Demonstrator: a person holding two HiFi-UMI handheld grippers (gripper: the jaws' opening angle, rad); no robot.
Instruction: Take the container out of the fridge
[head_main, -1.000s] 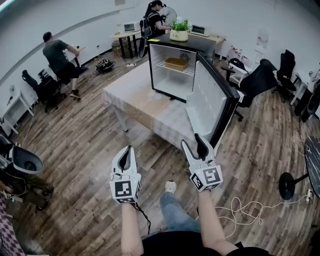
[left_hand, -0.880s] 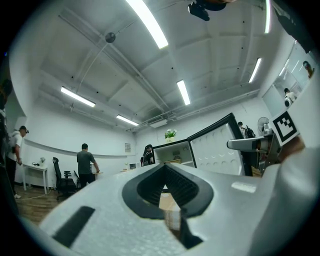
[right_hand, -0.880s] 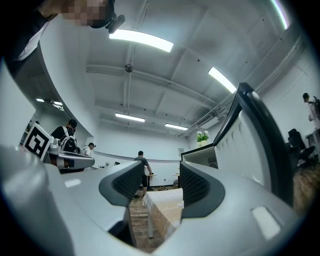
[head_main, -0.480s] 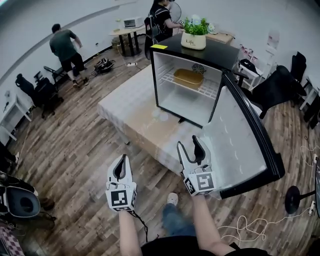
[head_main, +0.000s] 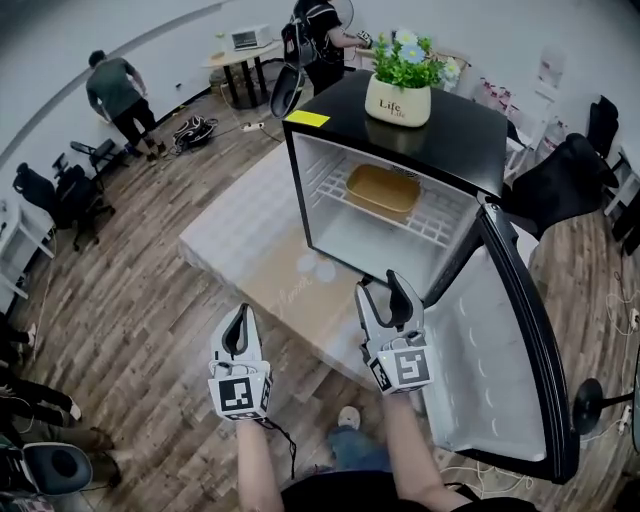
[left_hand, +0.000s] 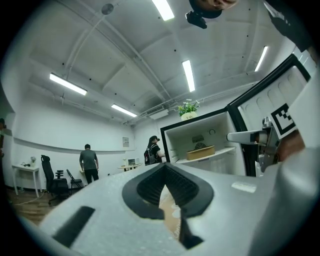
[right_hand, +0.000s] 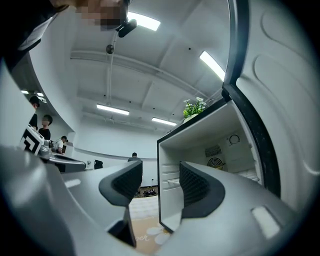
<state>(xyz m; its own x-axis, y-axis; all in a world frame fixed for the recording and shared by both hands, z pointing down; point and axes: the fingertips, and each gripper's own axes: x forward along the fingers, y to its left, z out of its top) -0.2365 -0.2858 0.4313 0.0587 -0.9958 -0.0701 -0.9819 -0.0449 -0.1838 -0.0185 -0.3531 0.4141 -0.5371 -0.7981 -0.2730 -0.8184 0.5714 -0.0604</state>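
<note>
One worktop (head_main: 240, 230) is seen on a wooden floor (head_main: 140, 300), with one open fridge (head_main: 450, 130) set on it. One container (head_main: 383, 190) is kept on the fridge's shelf (head_main: 432, 226). Of two grippers, the left gripper (head_main: 240, 318) is held pressed together, the right gripper (head_main: 381, 290) spread, empty.

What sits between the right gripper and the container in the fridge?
Just bare table and the fridge, its lower space empty; head view shows it.

Fridge on the desk
The open fridge (head_main: 452, 132) stands on the pale desk (head_main: 248, 232); a tan container (head_main: 382, 190) rests on its wire shelf (head_main: 437, 227), a flowerpot (head_main: 398, 100) on top.
</note>
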